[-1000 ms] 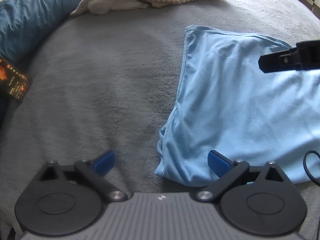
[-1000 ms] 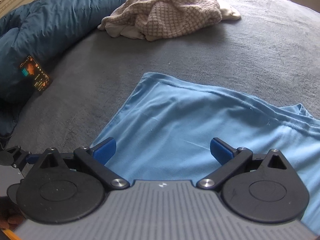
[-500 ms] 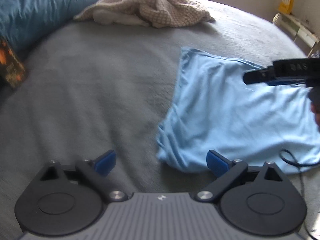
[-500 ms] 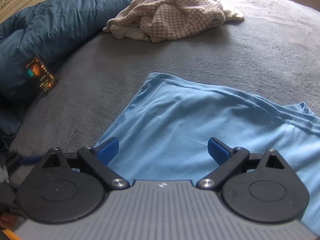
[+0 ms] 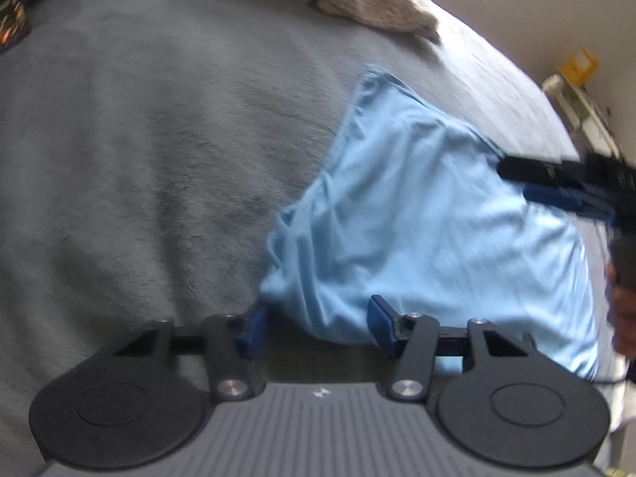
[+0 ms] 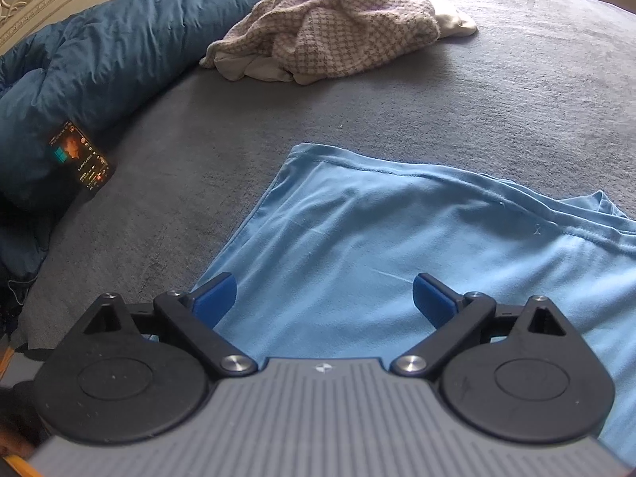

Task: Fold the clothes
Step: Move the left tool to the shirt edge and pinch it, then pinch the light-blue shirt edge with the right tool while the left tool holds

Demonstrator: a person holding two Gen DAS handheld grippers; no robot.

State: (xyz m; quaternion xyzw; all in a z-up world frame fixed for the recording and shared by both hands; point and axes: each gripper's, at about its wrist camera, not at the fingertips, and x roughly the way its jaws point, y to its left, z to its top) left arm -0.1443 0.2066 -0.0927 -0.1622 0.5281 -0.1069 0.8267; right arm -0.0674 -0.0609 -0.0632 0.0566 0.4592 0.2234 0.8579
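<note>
Our left gripper [image 5: 316,320] is closing on a corner of the light blue shirt [image 5: 417,230].

The shirt lies flat on the grey bed [image 6: 397,111]. Its bunched near corner sits between our left jaws, which are closing but not yet pressing on the cloth. Our right gripper [image 6: 324,298] hovers over the shirt, jaws wide apart. A checked garment [image 6: 338,28] lies crumpled farther up the bed, well apart.

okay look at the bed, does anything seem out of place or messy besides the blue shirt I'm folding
Two things. A beige knitted garment lies crumpled in a heap at the far side of the grey bedspread, unfolded. And a phone with its screen lit leans against the dark blue duvet, at the bed's left edge.
</note>
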